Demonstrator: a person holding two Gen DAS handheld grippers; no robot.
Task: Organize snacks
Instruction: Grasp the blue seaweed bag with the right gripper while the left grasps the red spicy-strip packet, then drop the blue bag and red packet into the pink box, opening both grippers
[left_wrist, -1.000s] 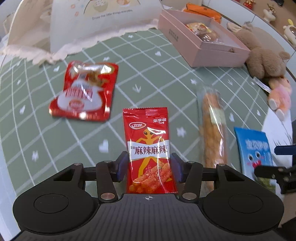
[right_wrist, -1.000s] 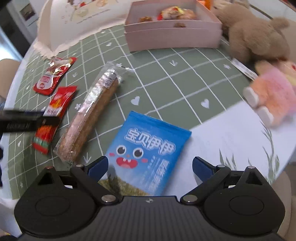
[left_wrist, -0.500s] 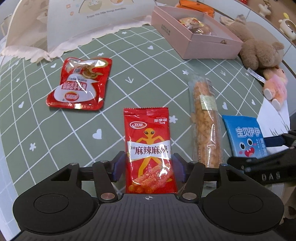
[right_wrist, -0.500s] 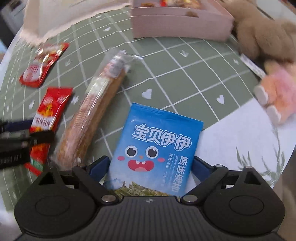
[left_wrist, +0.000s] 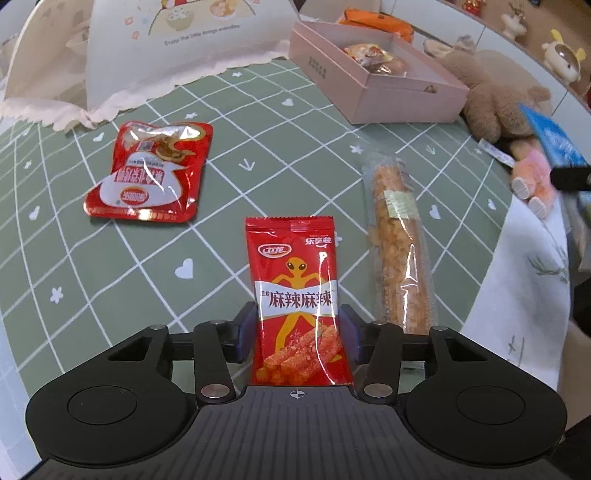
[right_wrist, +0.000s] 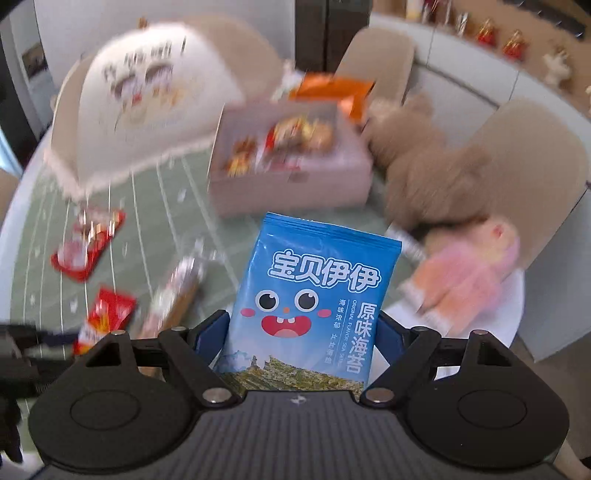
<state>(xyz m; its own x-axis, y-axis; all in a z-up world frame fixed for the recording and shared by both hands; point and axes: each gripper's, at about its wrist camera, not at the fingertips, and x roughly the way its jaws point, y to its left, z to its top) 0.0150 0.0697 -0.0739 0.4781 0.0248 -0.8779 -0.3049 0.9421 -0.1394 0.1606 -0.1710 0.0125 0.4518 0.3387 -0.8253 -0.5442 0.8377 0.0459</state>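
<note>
My right gripper (right_wrist: 301, 339) has its fingers closed on the blue seaweed packet (right_wrist: 314, 299). I hold the packet by its lower part, so the top stands up free between the fingers and well above the bench (left_wrist: 258, 147). The right wrist view is blurred, so I judge that this hand is in motion, probably toward the pink box (right_wrist: 291, 184) at the far side of the bench, where some snacks already lie inside. I think the box is the place where the snacks should be collected.

My left gripper (left_wrist: 297, 332) has its fingers narrowed around the red spicy strip packet (left_wrist: 295, 291), one finger on each long side at the lower half. The pads look touching or almost touching the wrapper, but I cannot tell if they press it firmly, or if the packet is lifted or lies flat on the green cloth near the close edge of the bench.

Two more snacks wait on the bench: the red sauce pouch (left_wrist: 151, 173) toward the left edge, and the long bread stick in clear wrap (left_wrist: 400, 251) just beside the spicy packet on its right. The plush bear (left_wrist: 495, 99) lies near the right edge, next to the box.
</note>
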